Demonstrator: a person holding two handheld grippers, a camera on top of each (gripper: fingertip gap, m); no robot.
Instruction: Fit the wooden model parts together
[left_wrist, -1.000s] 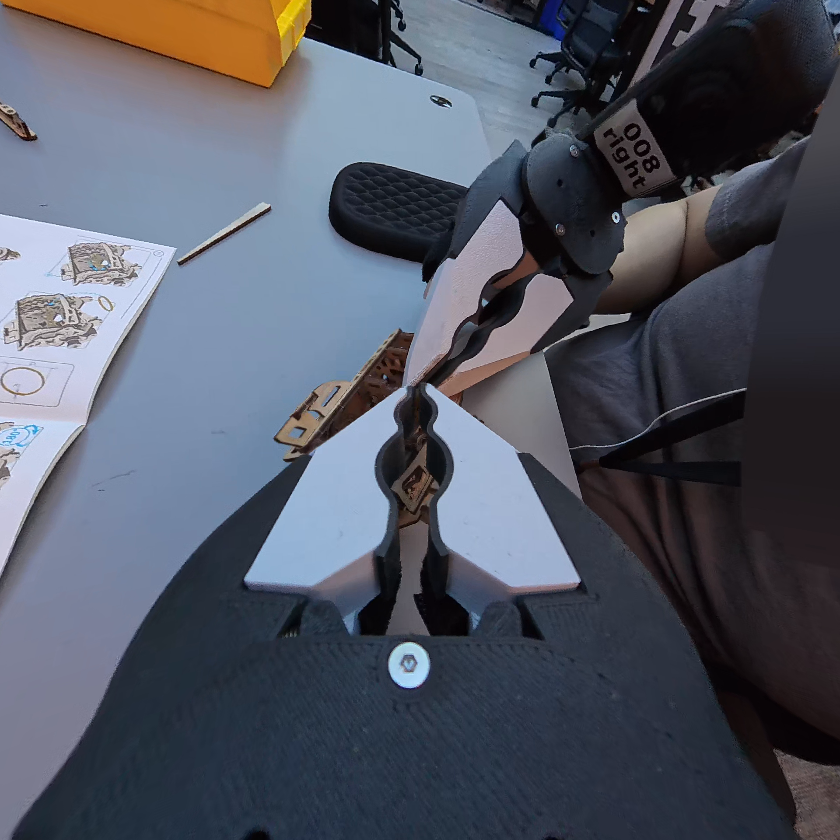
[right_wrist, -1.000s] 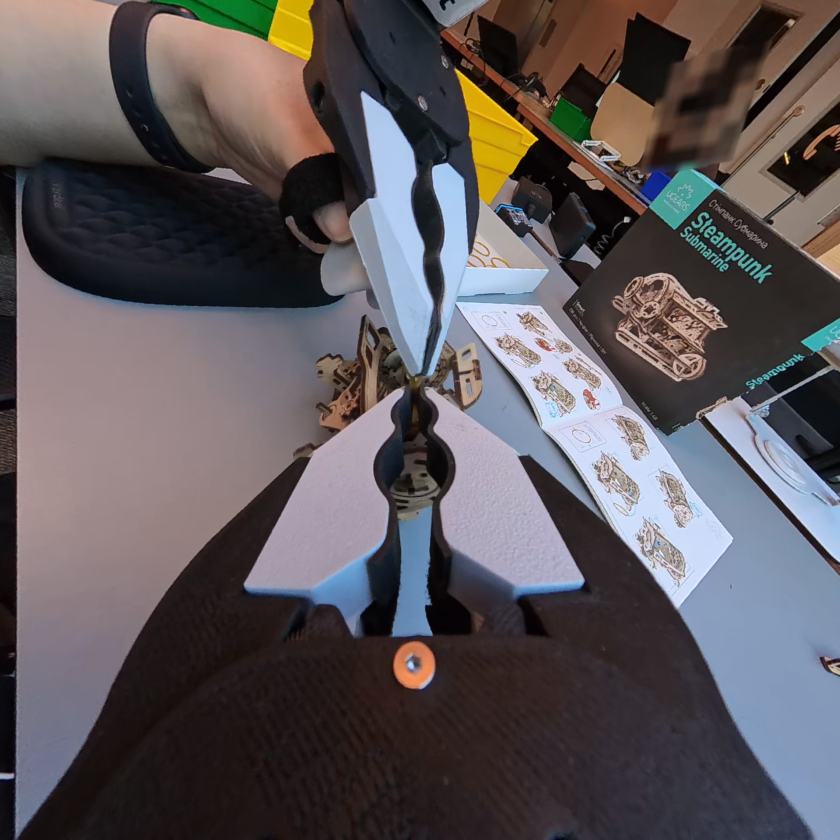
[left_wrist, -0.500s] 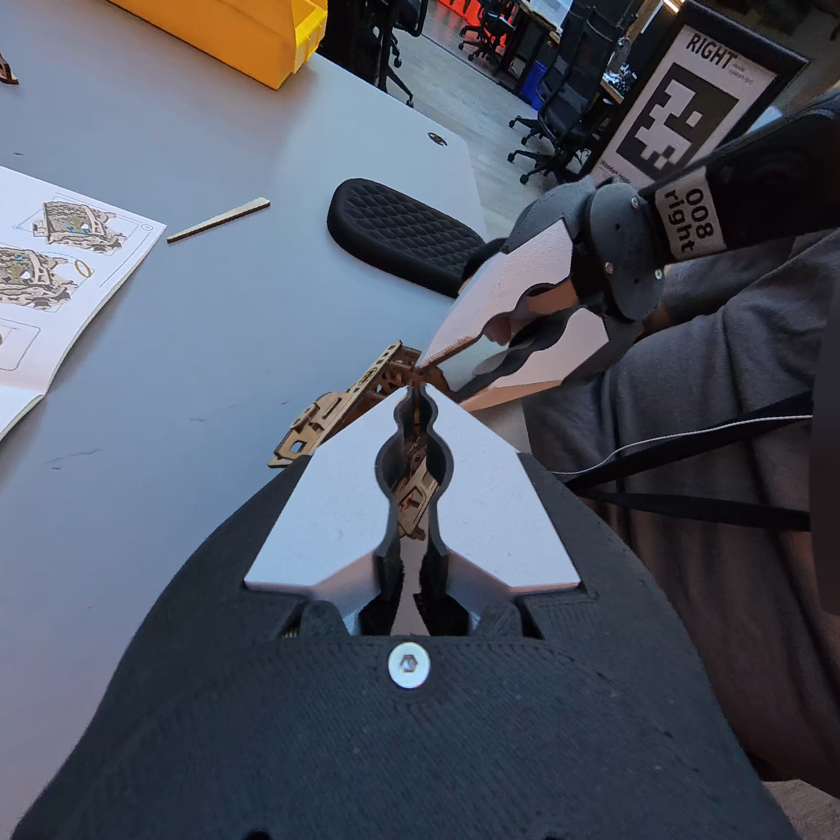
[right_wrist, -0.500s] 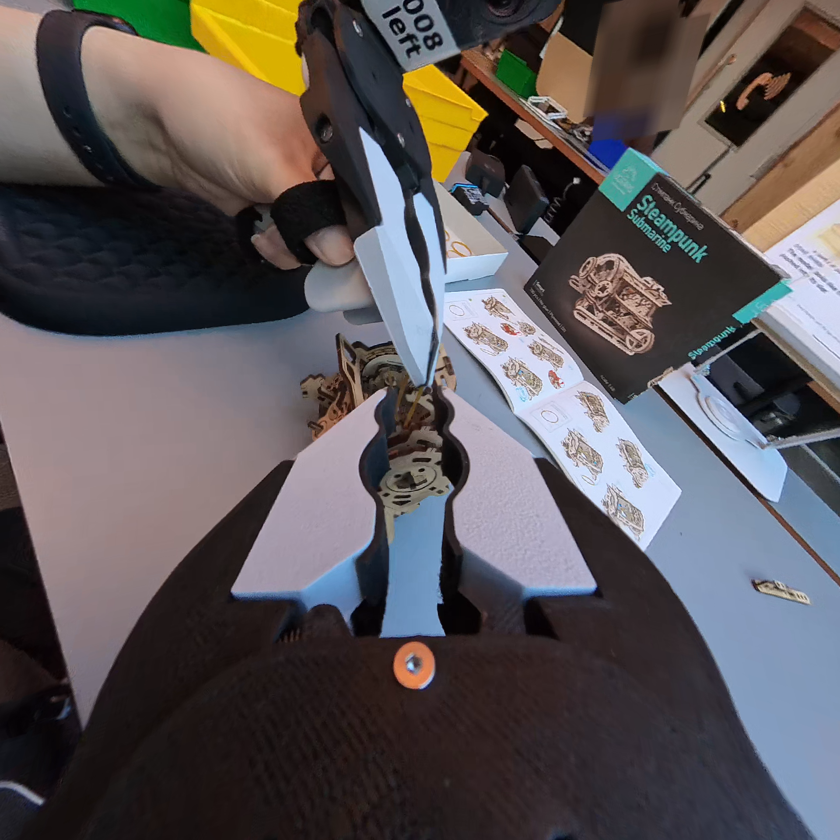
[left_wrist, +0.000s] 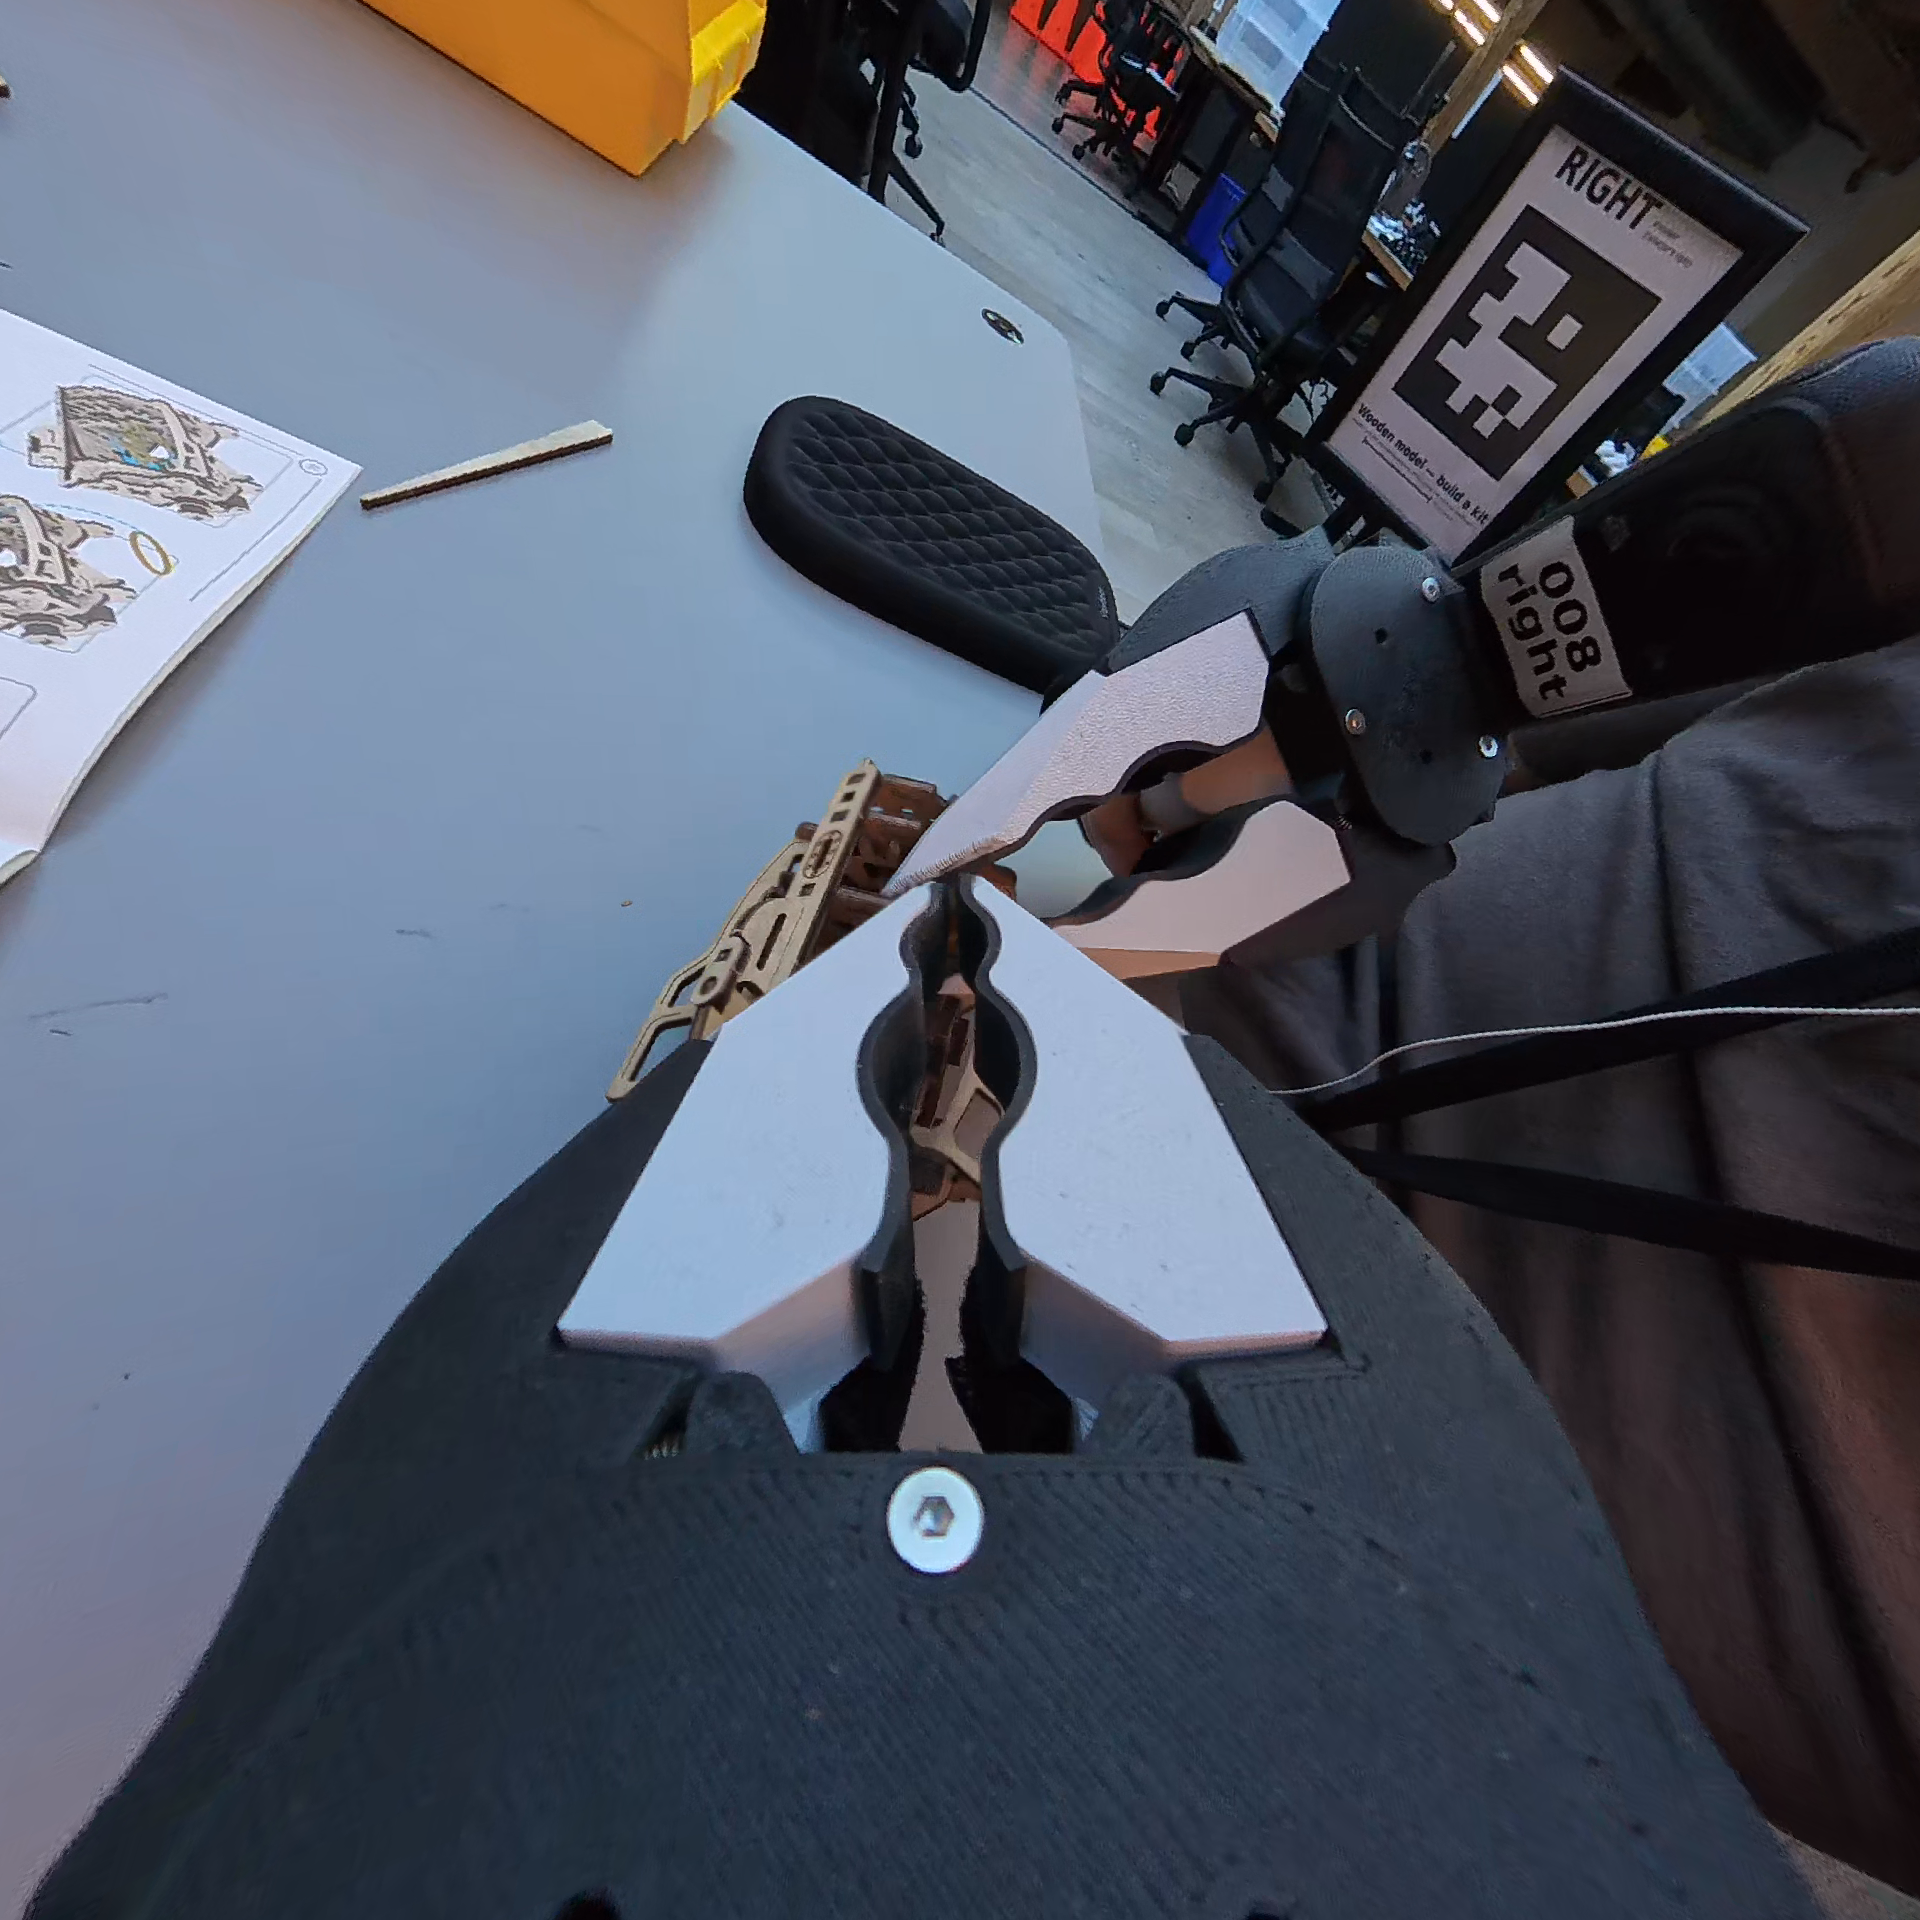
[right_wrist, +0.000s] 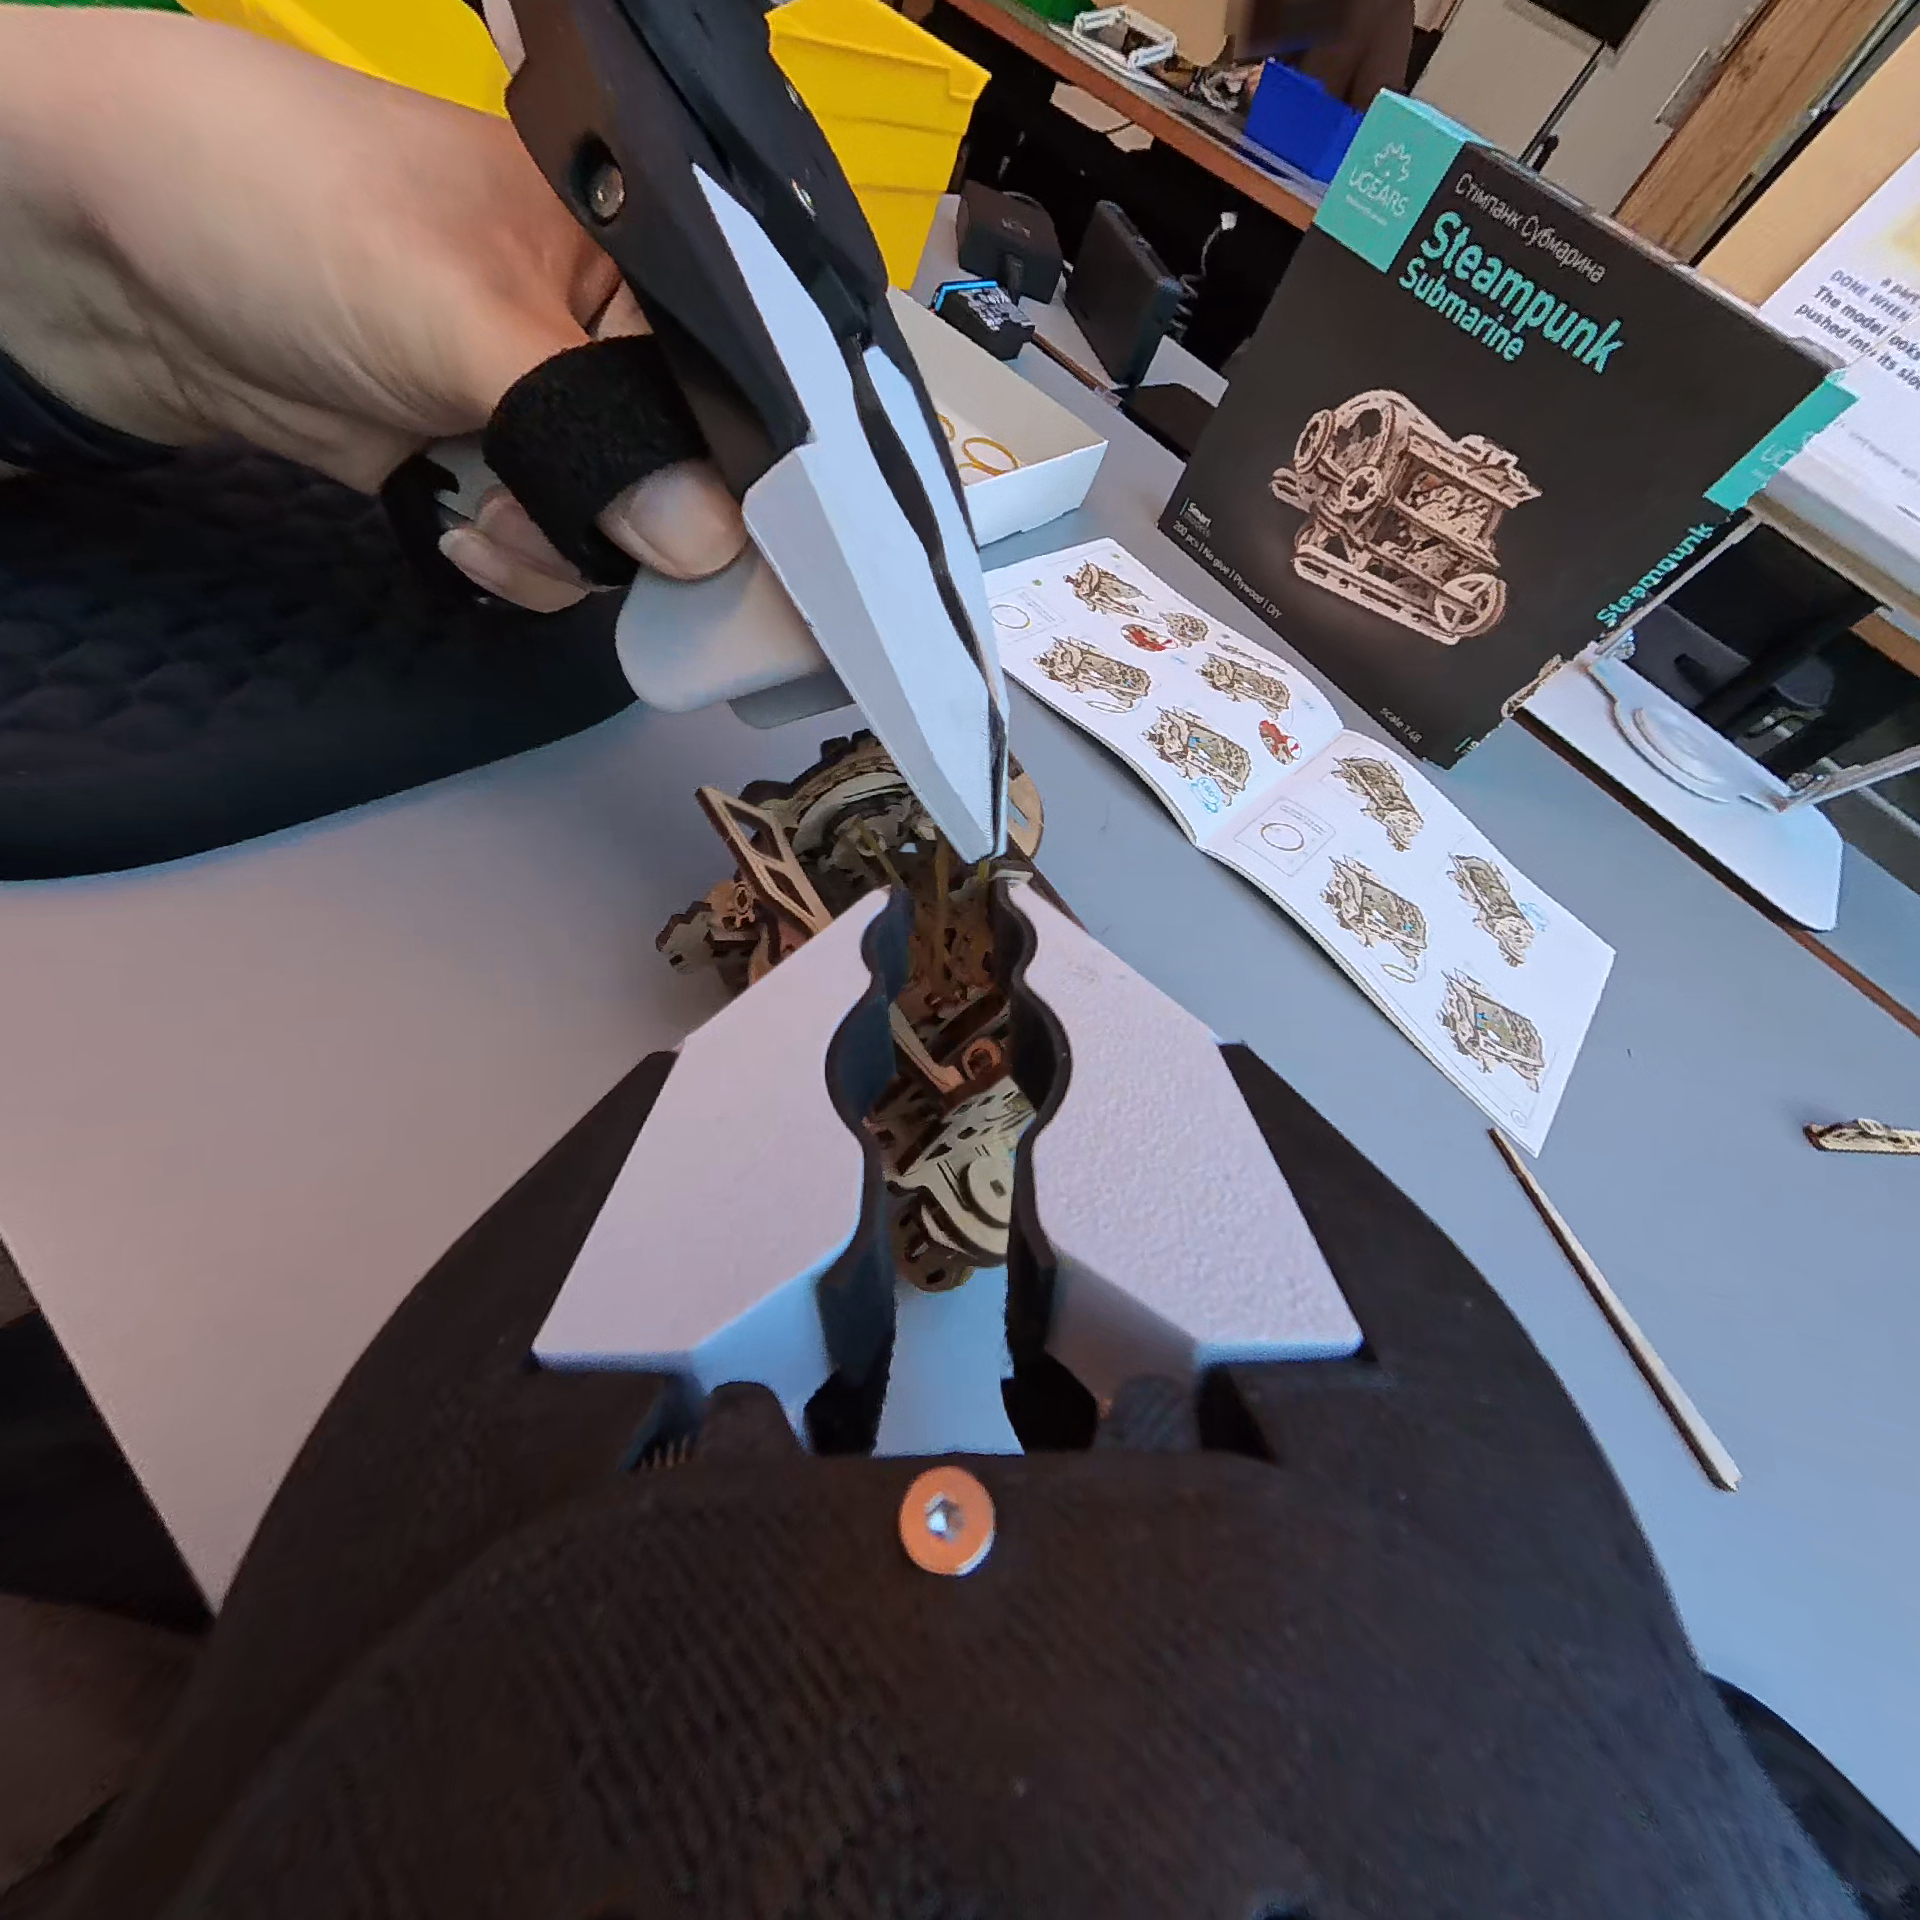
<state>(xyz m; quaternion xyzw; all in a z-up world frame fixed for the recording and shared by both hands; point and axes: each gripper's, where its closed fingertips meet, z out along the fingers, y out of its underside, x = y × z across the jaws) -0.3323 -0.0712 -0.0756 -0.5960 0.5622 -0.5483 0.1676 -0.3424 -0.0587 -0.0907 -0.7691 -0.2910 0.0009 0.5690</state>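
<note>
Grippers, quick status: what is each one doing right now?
Left gripper: shut; something thin may be pinched at the tips, I cannot tell what.
Right gripper: open, jaws parted over the wooden model, gripping nothing.

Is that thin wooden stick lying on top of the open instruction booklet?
No: in the right wrist view the thin wooden stick lies on the bare grey table, just past the instruction booklet corner.
</note>
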